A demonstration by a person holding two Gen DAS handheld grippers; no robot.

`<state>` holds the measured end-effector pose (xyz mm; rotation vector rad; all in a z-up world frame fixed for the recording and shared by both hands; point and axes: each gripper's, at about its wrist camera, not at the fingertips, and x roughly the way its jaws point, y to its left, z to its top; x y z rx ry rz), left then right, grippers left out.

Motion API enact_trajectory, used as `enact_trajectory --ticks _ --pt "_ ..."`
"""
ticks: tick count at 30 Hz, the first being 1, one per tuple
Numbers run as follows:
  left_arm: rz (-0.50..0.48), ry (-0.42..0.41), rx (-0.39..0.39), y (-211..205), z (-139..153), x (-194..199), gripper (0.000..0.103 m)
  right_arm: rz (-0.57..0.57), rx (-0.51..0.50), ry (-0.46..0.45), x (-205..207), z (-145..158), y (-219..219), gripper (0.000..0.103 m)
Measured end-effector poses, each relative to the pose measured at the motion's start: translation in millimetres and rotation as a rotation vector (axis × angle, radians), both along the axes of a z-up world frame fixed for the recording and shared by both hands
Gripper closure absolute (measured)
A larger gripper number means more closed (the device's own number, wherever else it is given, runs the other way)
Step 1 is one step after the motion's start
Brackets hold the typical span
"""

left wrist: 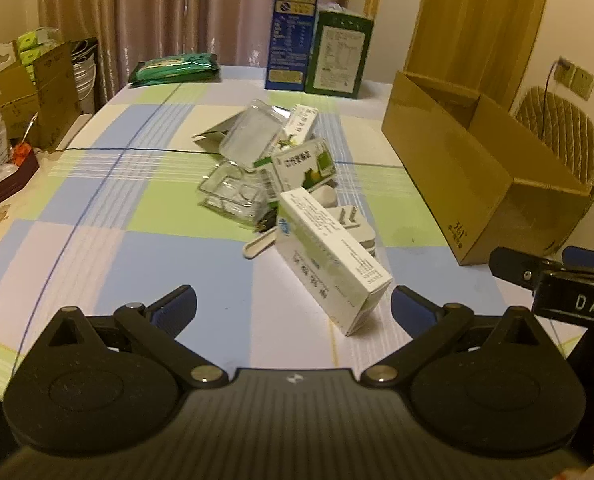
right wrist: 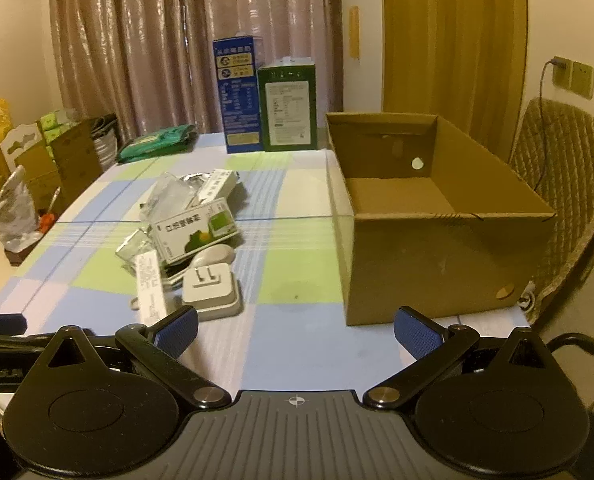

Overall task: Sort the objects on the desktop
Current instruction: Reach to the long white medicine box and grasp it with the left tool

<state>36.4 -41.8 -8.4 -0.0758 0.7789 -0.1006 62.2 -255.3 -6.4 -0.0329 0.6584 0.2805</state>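
Note:
A heap of small items lies mid-table: a long white medicine box point(left wrist: 329, 256) point(right wrist: 150, 284) nearest me, a green-and-white box point(left wrist: 301, 168) point(right wrist: 195, 230), clear blister packs point(left wrist: 233, 192), a white plug adapter point(right wrist: 212, 290) and a white oval piece point(right wrist: 215, 256). My left gripper point(left wrist: 293, 308) is open just short of the long white box, nothing between its fingers. My right gripper point(right wrist: 295, 332) is open above bare tablecloth, between the heap and an open cardboard box point(right wrist: 437, 216) point(left wrist: 477, 184) with nothing inside that shows.
A tall blue carton point(right wrist: 237, 96) and a green carton point(right wrist: 291, 108) stand at the far edge, with a green packet point(left wrist: 175, 66) to their left. Cardboard boxes and bags point(left wrist: 21, 92) crowd the left side. A woven chair point(right wrist: 565, 184) stands beside the cardboard box.

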Motion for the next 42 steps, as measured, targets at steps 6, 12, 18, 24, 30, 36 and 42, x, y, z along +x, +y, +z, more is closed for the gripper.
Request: enact_trajectory --ticks 6,12,18,24,30,36,42 --pt "-0.042 -0.001 -0.002 -18 -13 16 0.007 -0.040 0.002 0.017 9 -8 -7 0.002" --pt "-0.062 0.012 -0.009 -29 -27 32 0.020 -0.098 0.011 0.014 18 -11 -16 0.002" --pt "-0.084 0.024 0.017 -43 -40 49 0.033 -0.113 0.007 0.028 23 -15 -18 0.002" --pt "-0.083 0.038 0.072 -38 -46 53 0.067 -0.114 0.011 0.047 31 -21 -16 0.002" --pt "-0.037 0.035 0.133 -15 -44 53 0.073 -0.067 -0.002 0.059 34 -25 -3 0.002" --pt "-0.055 0.043 0.135 -9 -50 66 0.075 -0.033 -0.029 0.083 35 -32 8 0.002" --pt "-0.070 0.034 0.143 -1 -43 61 0.083 0.027 -0.036 0.098 37 -38 19 0.002"
